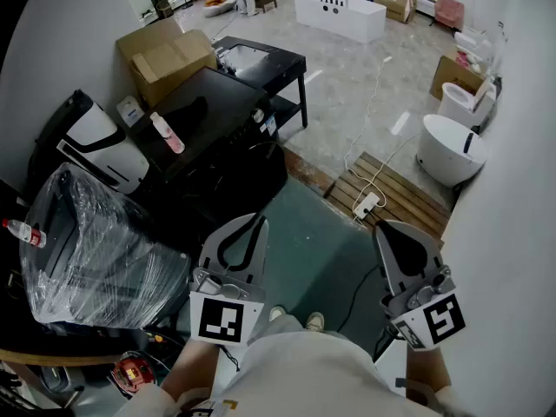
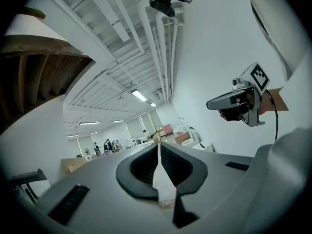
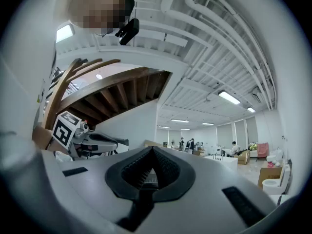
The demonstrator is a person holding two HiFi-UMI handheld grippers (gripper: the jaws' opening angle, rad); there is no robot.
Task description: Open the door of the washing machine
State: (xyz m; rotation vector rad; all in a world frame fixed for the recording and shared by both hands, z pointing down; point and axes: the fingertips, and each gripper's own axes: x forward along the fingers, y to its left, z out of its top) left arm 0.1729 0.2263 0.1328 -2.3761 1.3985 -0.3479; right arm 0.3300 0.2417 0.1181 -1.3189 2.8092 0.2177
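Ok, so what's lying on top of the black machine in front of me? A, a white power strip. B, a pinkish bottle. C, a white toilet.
B: a pinkish bottle lies on its side on the flat top of the black machine, while the power strip rests on wooden slats on the floor and the toilet stands far off by the wall.

text: none legible | brands: none legible | numbers: none legible
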